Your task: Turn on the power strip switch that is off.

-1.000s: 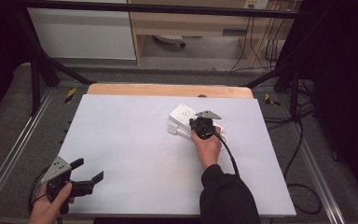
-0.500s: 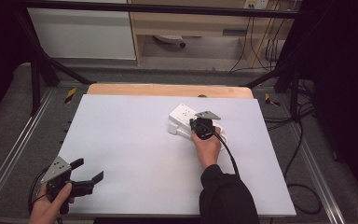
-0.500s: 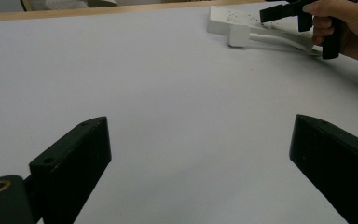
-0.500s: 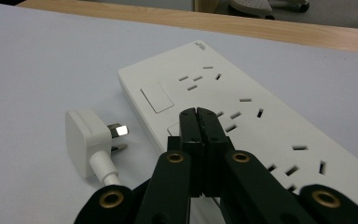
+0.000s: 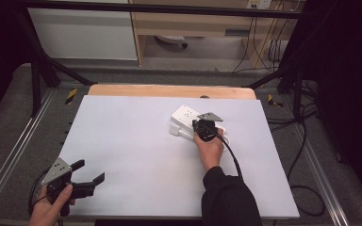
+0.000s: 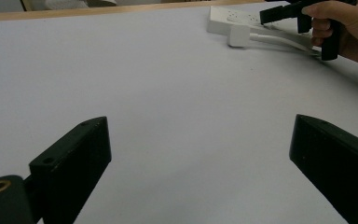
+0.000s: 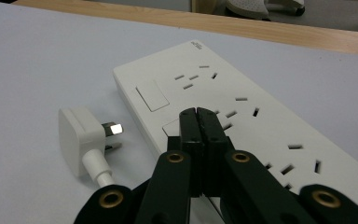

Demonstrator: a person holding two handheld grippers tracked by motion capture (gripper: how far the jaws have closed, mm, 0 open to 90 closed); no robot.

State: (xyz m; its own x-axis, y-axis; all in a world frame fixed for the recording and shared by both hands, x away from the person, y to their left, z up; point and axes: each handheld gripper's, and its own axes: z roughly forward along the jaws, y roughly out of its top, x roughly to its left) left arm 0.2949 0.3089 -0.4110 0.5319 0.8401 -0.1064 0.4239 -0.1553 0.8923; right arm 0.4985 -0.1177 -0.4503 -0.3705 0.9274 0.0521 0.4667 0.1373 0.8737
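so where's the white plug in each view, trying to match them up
High view: white plug at the power strip's near-left edge, left of the right gripper.
Left gripper view: top right, in front of the strip.
Right gripper view: left of centre, prongs toward the strip.
Shared landmark: the power strip.

The table (image 5: 136, 155) is evenly and softly lit from overhead, pale with no glare, while the surroundings fall off to near black at both sides of the high view. Shadows are faint: a soft one lies under the right hand (image 6: 349, 28) and a thin one beside the plug (image 7: 81, 140). The high view is slightly soft and grainy. In the left gripper view the near jaws are blurred at the edges; the power strip (image 7: 242, 116) is sharp.
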